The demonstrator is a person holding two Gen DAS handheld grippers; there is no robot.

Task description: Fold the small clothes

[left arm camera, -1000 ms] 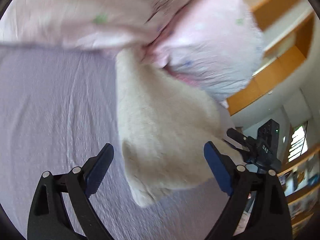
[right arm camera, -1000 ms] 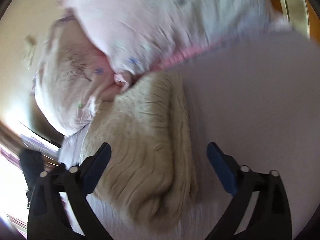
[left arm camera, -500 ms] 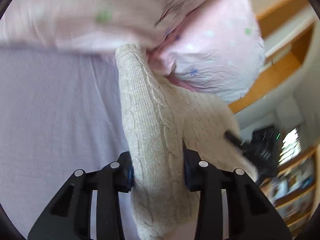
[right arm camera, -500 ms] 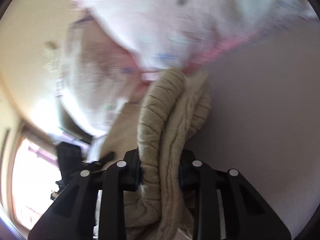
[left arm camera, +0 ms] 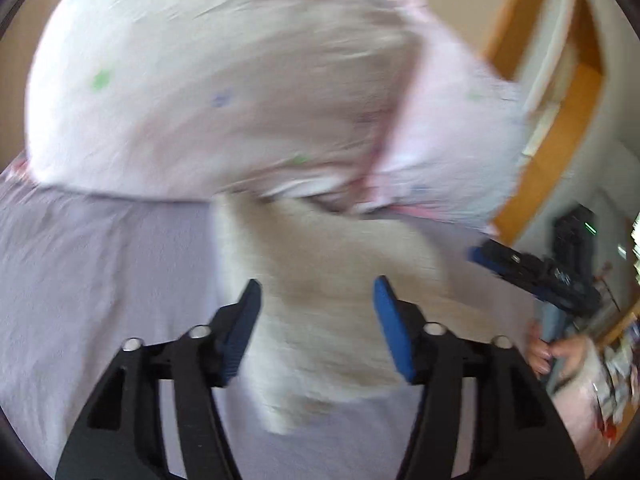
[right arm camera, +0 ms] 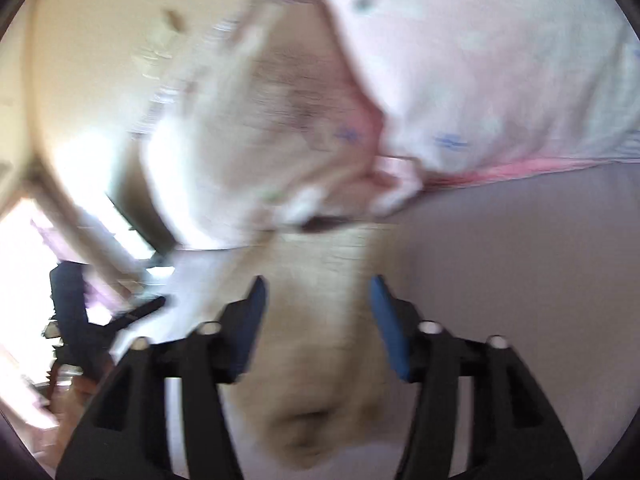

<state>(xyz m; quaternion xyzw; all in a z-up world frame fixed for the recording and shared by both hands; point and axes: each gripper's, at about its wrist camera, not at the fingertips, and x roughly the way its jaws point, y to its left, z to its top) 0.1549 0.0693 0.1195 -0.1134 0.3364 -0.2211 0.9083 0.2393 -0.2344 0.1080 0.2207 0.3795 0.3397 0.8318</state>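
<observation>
A cream cable-knit garment (left arm camera: 320, 300) lies on the lilac sheet (left arm camera: 100, 280), with one end under a pink dotted pillow (left arm camera: 220, 92). My left gripper (left arm camera: 316, 324) is open, its blue pads either side of the knit without pinching it. In the right wrist view the same knit (right arm camera: 316, 340) lies between the pads of my right gripper (right arm camera: 316, 324), which is open too. The pink pillow (right arm camera: 480, 72) fills the top of that view. Both views are motion-blurred. The right gripper also shows in the left wrist view (left arm camera: 532, 272), off to the right.
The lilac sheet (right arm camera: 520, 280) spreads on both sides of the knit. A wooden shelf unit (left arm camera: 560, 92) stands at the right behind the bed. A bright window (right arm camera: 24, 264) is at the left in the right wrist view.
Half a second ago both grippers were shut on the cream knit. Now both have opened and let it go, and the knit has dropped back onto the sheet.
</observation>
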